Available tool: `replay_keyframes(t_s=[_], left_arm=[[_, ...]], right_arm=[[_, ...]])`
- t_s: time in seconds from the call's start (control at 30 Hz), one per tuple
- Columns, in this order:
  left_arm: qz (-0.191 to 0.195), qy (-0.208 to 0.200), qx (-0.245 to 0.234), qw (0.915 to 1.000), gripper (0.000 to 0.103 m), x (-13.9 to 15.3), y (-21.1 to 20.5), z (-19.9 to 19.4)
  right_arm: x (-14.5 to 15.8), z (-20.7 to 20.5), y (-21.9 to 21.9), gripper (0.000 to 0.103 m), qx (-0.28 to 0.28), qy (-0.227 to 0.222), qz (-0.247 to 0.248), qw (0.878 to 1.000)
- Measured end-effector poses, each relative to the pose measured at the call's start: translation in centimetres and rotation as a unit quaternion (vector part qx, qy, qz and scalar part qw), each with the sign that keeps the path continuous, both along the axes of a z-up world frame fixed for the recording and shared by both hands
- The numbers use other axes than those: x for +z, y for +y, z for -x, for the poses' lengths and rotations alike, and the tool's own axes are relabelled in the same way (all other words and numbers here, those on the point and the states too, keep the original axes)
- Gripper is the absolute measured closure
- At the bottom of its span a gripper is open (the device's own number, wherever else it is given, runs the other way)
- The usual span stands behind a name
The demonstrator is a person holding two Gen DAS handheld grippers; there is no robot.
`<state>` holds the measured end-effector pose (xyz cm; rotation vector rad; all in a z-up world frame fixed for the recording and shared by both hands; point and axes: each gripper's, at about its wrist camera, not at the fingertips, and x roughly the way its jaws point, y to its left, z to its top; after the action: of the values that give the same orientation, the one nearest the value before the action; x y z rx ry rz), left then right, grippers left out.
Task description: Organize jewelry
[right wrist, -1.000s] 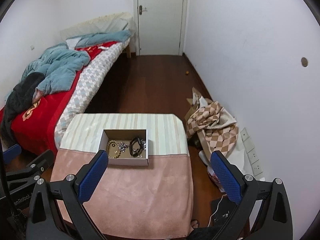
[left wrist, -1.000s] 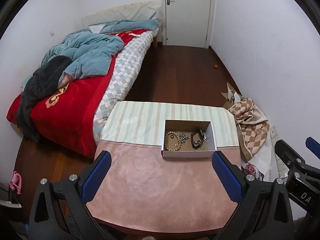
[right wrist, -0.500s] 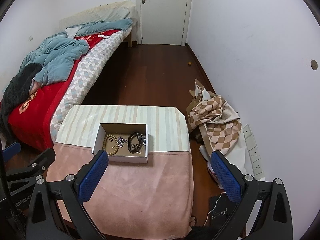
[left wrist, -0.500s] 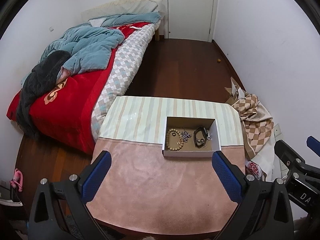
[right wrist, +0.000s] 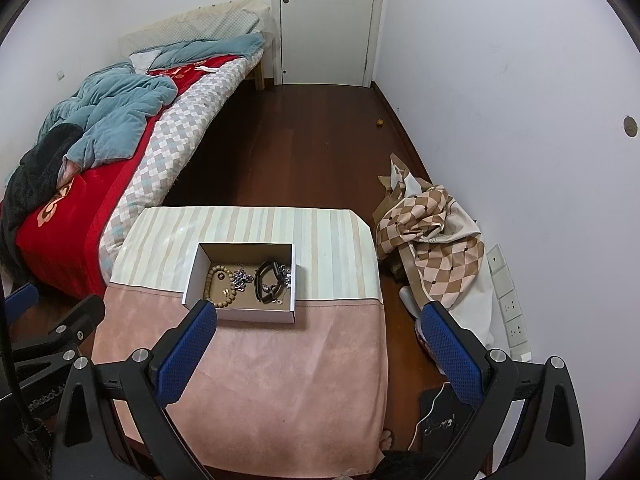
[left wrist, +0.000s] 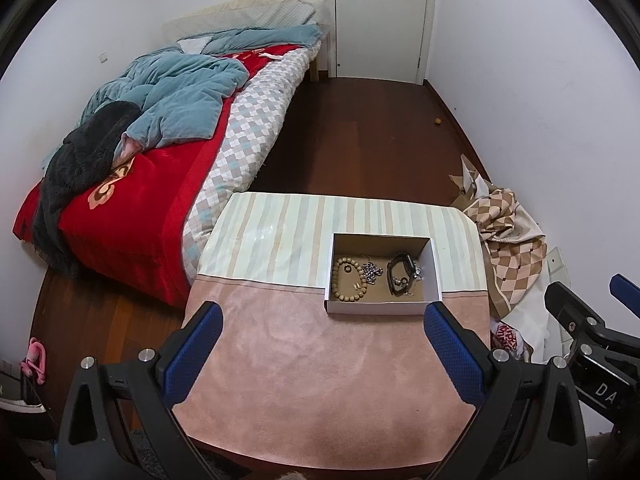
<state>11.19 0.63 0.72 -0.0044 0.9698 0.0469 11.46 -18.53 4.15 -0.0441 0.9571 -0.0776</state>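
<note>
Both claws hang high above the counter (left wrist: 320,360), tilted down and forward. Left claw (left wrist: 322,344) has its blue-padded fingers (left wrist: 192,352) spread wide and holds nothing; it sits over the near pink half of the counter. Right claw (right wrist: 320,344) is likewise spread wide and empty, its left pad lying in view over the near left corner of the box (right wrist: 240,314), its right pad out past the counter's right edge above the floor (right wrist: 304,148). That white cardboard box stands open on the counter, straddling the seam between the pink cloth and the striped cloth (left wrist: 288,232), set right of centre. Inside lie a wooden bead bracelet (left wrist: 347,280) at the left, a silvery chain (left wrist: 371,271) in the middle and a black band (left wrist: 400,276) at the right, with a few tiny pieces too small to tell. Pink cloth in front of the box lies bare right to the near edge. A bed (left wrist: 168,168) runs close along the counter's far left corner, and a checked cloth heap (right wrist: 432,240) sits on the floor by the right wall.
</note>
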Motion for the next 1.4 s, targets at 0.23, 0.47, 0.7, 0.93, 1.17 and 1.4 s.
replay_keyframes(t_s=[0.23,0.47,0.7,0.93,1.17,1.4], left_arm=[[-0.002,-0.002,0.003,1.0,0.0,-0.02,-0.01,0.08],[-0.003,-0.003,0.003,1.0,0.0,0.0,0.0,0.08],[-0.002,-0.004,0.002,1.0,0.0,0.16,0.0,0.14],[-0.003,-0.004,0.002,1.0,0.0,0.13,0.02,0.19],[0.001,-0.004,0.002,1.0,0.0,0.41,0.24,0.36],[0.001,-0.003,0.003,1.0,0.0,0.52,0.15,0.48]], right_arm=[[-0.34,0.33,0.25,0.0,-0.001,0.003,-0.002,1.0],[-0.32,0.32,0.2,0.0,0.0,0.003,-0.001,1.0],[-0.31,0.33,0.18,0.0,0.0,0.004,0.0,1.0],[-0.32,0.53,0.32,0.0,0.0,0.004,-0.002,1.0],[-0.28,0.68,0.48,0.0,-0.001,0.003,-0.002,1.0],[-0.15,0.88,0.68,0.0,-0.001,0.003,-0.002,1.0]])
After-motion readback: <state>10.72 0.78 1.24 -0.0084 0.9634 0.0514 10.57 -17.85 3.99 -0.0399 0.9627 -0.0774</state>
